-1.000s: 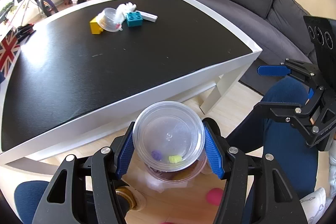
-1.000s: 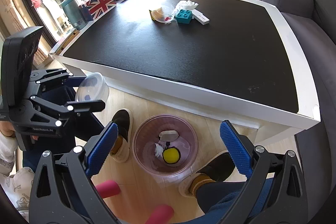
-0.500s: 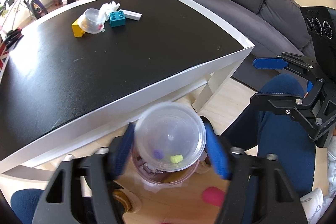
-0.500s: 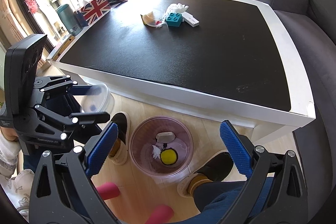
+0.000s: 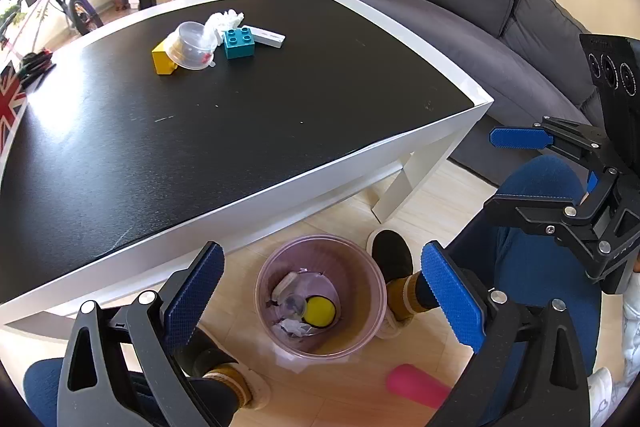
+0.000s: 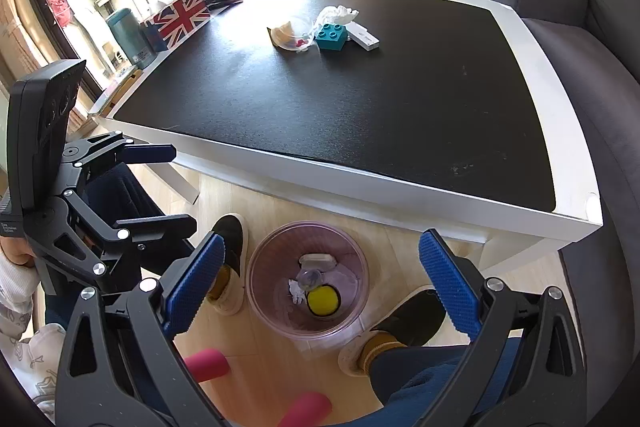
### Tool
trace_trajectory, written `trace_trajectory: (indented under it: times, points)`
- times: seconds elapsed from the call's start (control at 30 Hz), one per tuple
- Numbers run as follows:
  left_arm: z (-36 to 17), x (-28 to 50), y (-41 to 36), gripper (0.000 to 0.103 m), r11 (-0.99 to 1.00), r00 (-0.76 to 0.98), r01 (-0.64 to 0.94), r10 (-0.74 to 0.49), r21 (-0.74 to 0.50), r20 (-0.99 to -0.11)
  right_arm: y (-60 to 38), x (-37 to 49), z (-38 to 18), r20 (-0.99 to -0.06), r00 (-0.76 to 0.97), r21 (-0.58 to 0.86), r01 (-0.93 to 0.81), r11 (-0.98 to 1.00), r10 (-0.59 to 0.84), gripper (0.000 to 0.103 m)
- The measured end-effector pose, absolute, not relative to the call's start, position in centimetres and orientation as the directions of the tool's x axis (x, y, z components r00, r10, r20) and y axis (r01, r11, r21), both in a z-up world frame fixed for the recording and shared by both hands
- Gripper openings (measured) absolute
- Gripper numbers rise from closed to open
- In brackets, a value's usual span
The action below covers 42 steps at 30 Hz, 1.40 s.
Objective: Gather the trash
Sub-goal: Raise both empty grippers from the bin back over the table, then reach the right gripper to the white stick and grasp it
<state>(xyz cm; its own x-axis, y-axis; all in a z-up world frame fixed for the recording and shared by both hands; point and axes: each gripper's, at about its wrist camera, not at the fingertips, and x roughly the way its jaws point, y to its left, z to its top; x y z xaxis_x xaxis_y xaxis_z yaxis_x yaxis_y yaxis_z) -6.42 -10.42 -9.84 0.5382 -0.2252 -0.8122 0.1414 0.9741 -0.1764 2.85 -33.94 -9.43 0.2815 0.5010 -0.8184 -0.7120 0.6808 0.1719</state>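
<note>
A pink translucent trash bin (image 5: 352,327) stands on the floor by the table's near edge; it also shows in the right wrist view (image 6: 264,291). Inside lie a clear plastic cup (image 6: 309,278), a yellow round piece (image 5: 320,311) and white scraps. My left gripper (image 5: 320,297) is open and empty above the bin. My right gripper (image 6: 320,287) is open and empty above it too. On the black table (image 5: 240,115) lie a clear cup on its side (image 5: 192,47), a crumpled white tissue (image 5: 224,21), a teal brick (image 5: 239,43), a yellow block (image 5: 162,61) and a white strip (image 5: 269,35).
A grey sofa (image 5: 460,7) runs along the table's right side. My feet in slippers (image 5: 390,259) flank the bin. A Union Jack box (image 6: 180,19) stands at the table's far left. Pink objects (image 5: 416,385) lie on the wooden floor.
My left gripper opened and let go of the clear lidded cup, which dropped into the bin. The right gripper stayed open over the bin.
</note>
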Motion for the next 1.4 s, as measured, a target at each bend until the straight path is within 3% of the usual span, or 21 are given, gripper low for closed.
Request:
trace_trajectory:
  times: [0.97, 1.4]
  points:
    - [-2.2, -4.8, -4.7, 0.095, 0.987, 0.639, 0.054, -0.151, -0.152, -0.754, -30.9, 7.2, -2.6, -0.765, 0.334, 0.155, -0.735, 0.661, 0.551, 0.097]
    - [-1.9, -0.7, -2.0, 0.095, 0.989, 0.644, 0.037, -0.133, -0.143, -0.754, -27.1, 12.5, -3.1, -0.792, 0.330, 0.100, -0.759, 0.643, 0.513, 0.097]
